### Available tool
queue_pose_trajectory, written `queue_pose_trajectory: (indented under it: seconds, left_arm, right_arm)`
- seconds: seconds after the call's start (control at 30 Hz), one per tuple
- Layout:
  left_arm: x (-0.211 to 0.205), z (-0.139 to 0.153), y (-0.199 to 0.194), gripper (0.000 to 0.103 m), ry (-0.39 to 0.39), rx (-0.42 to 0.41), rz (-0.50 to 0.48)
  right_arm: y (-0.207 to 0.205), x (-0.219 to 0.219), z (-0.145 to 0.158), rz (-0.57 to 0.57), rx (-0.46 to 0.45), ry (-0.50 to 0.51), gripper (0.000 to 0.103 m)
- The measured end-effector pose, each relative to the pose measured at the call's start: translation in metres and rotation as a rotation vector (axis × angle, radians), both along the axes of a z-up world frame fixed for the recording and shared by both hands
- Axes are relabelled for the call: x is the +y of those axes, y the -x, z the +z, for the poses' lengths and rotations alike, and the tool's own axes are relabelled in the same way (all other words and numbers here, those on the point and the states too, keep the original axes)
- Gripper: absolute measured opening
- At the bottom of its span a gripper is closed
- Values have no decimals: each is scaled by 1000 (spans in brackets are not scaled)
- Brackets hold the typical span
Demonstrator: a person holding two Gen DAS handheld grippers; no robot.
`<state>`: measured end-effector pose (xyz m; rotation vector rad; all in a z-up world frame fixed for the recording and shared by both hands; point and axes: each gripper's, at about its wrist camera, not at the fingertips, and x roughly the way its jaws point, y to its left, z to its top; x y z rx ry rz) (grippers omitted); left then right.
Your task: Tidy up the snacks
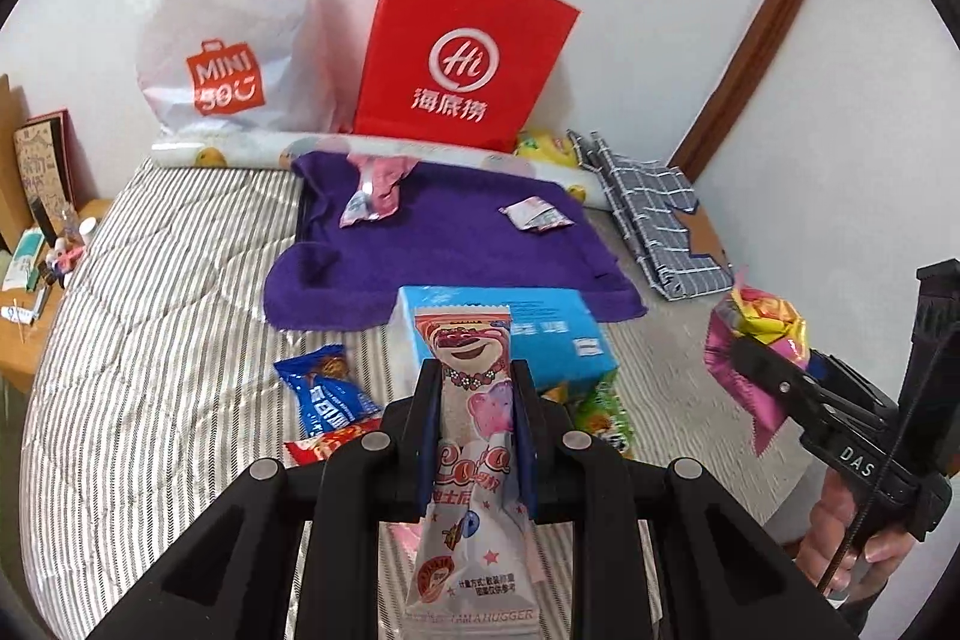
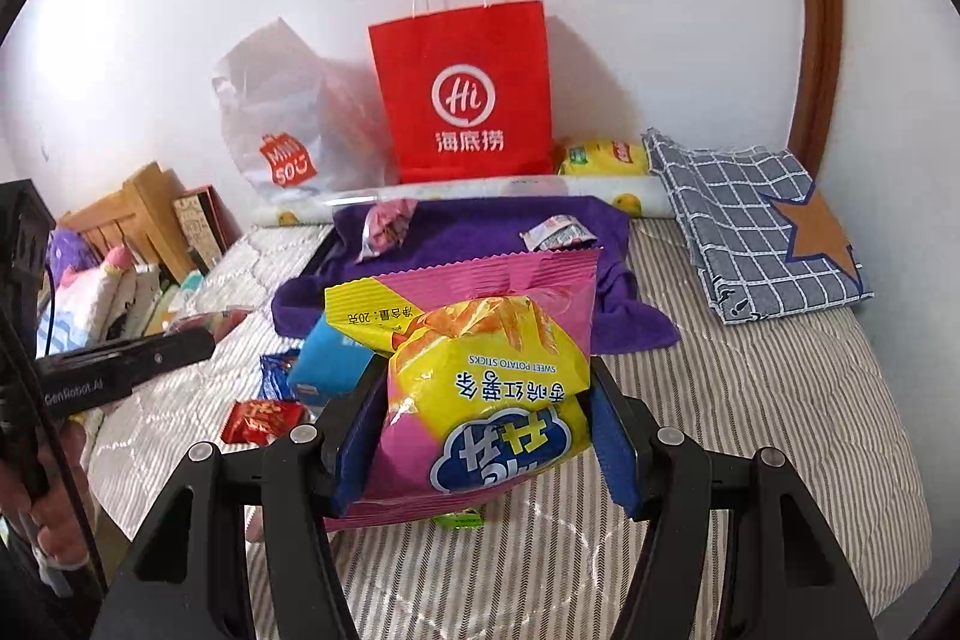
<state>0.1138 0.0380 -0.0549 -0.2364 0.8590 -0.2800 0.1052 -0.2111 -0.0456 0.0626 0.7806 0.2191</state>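
My left gripper (image 1: 474, 388) is shut on a long pink bear-print snack packet (image 1: 474, 400), held upright above the striped bed. My right gripper (image 2: 486, 418) is shut on a puffy pink and yellow sweet potato stick bag (image 2: 480, 376); the same bag (image 1: 756, 340) shows at the right of the left wrist view. A purple towel (image 1: 456, 250) lies ahead with two small packets on it, a pink one (image 1: 372, 196) and a white one (image 1: 534, 214). A blue box (image 1: 540, 334), a blue wrapper (image 1: 330, 388) and a red packet (image 2: 258, 421) lie on the bed below.
A red paper bag (image 1: 462, 58) and a white plastic bag (image 1: 228, 40) lean on the wall behind the towel. A folded checked cloth (image 2: 756, 232) lies at the right, a yellow packet (image 2: 606, 157) beside the red bag. A wooden bedside stand (image 1: 36, 280) with small items is left.
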Motion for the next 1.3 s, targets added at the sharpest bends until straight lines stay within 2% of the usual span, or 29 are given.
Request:
queue_pose_trajectory:
  seconds: [0.33, 0.67, 1.3]
  left_arm:
    - [-10, 26, 9, 21, -7, -63, 3]
    - [-8, 32, -1, 21, -1, -77, -5]
    - [-32, 40, -81, 21, -21, -91, -58]
  right_arm:
    - [5, 0, 25, -7, -48, -13, 62]
    - [-2, 0, 28, -13, -48, -19, 62]
    - [-73, 9, 24, -13, -29, -27, 62]
